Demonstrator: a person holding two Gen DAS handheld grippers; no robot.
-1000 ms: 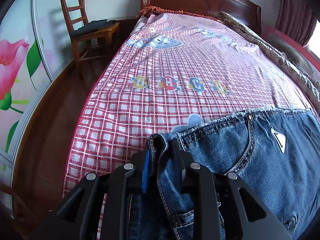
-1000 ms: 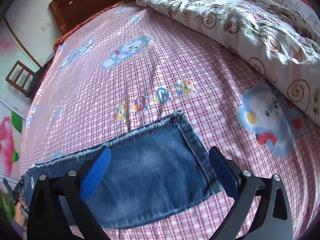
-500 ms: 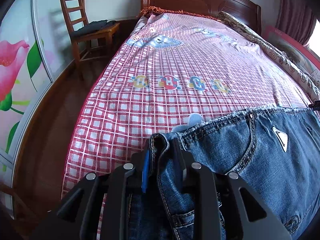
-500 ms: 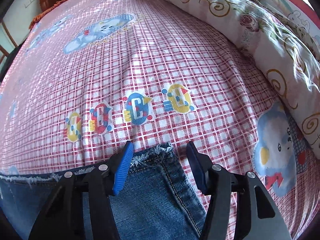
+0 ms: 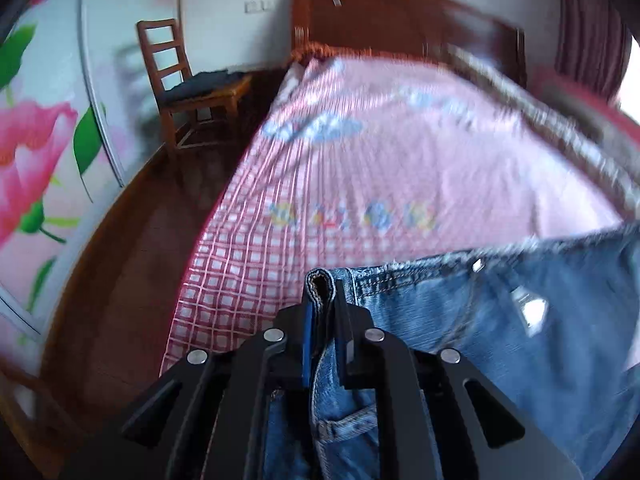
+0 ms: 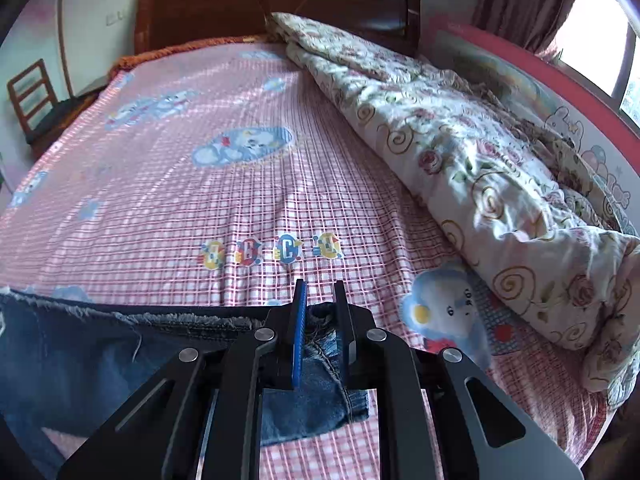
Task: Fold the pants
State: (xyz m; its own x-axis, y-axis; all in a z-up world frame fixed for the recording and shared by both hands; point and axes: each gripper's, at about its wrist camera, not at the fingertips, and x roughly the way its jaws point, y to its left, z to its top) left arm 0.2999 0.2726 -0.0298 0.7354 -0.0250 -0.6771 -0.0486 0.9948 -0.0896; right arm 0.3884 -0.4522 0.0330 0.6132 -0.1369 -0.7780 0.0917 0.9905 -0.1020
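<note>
The left gripper (image 5: 322, 312) has its jaws clamped tight on the waistband corner of the jeans (image 5: 500, 320), near the bed's (image 5: 248, 248) left edge. The right gripper (image 6: 320, 320) has its jaws closing on the frayed hem corner, denim pinched between the pads. The jeans stretch between them along the near edge of the bed. Farther off, a flowered quilt (image 6: 460, 152) lies along the right edge, and a wooden chair (image 5: 180, 88) stands on the floor beside the headboard (image 6: 280, 4).
</note>
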